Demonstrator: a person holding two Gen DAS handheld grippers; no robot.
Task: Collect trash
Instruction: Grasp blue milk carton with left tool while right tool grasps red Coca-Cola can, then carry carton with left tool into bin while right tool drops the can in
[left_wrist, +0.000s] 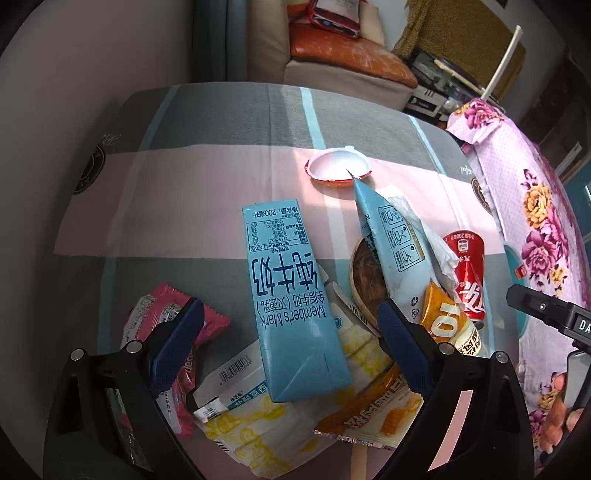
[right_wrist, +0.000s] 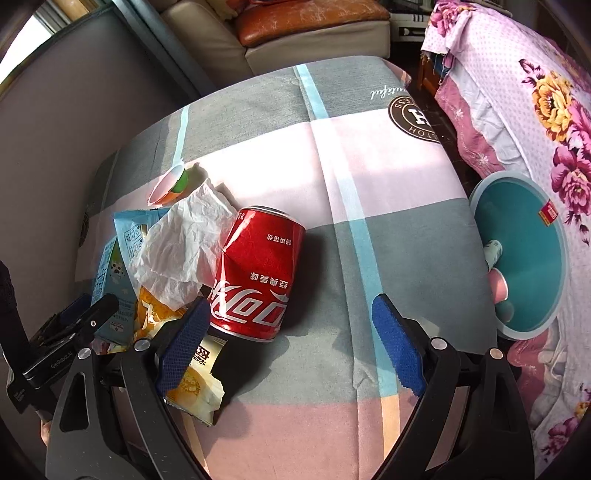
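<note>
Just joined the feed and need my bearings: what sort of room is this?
Most likely a lived-in home living room: a cushioned sofa behind, a floral quilt beside the cloth-covered table, and snack trash like a cola can.

Both wrist cams look steeply down, close over the table (left_wrist: 221, 177). Left sits left of right; they share the can (right_wrist: 255, 273) and tissue (right_wrist: 181, 247).

One red can (right_wrist: 255, 273), one milk carton (left_wrist: 291, 295), two cups (left_wrist: 338, 168).

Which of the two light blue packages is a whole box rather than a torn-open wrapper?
The milk carton between the left gripper's fingers; the other blue pack is a torn wrapper.
</note>
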